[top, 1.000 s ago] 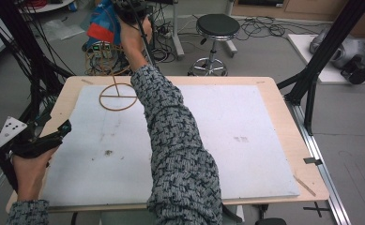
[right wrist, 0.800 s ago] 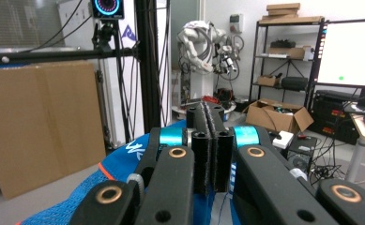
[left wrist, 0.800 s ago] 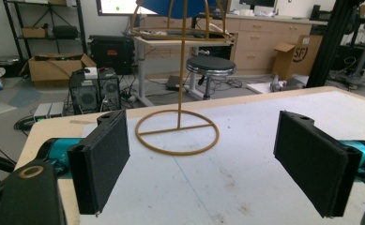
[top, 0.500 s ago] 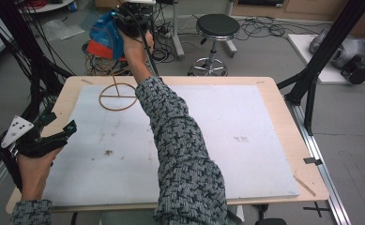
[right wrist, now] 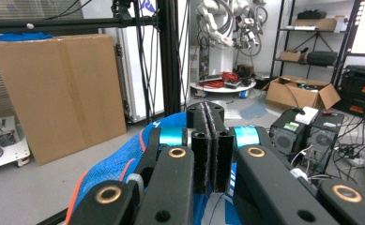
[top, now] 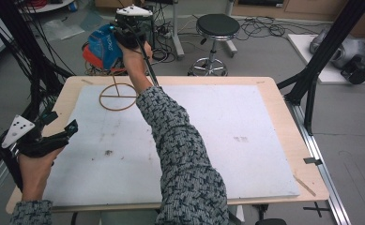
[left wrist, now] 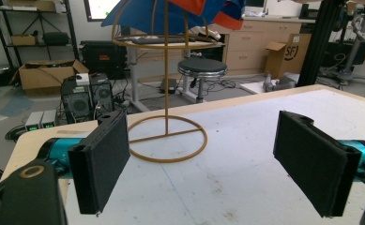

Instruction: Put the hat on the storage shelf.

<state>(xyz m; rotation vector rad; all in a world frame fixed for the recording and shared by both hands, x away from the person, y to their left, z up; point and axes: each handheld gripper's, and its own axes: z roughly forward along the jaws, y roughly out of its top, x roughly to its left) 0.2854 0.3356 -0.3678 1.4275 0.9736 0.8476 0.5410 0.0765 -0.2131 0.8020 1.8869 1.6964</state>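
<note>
Left gripper [top: 53, 133] jaws apart, right gripper [top: 126, 28] – pressed together

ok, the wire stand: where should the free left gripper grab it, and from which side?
Grip the thin upright post between the base ring and the upper ring. It stands vertical and bare there. Bring the left gripper in level from the near side; its open jaws already frame the post.

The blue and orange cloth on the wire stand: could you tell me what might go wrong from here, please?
1. The right tool, shut on the cloth, could tip the thin-stemmed wire stand if it pulls sideways.
2. The left tool is open and off the stand, so nothing steadies its base.
</note>
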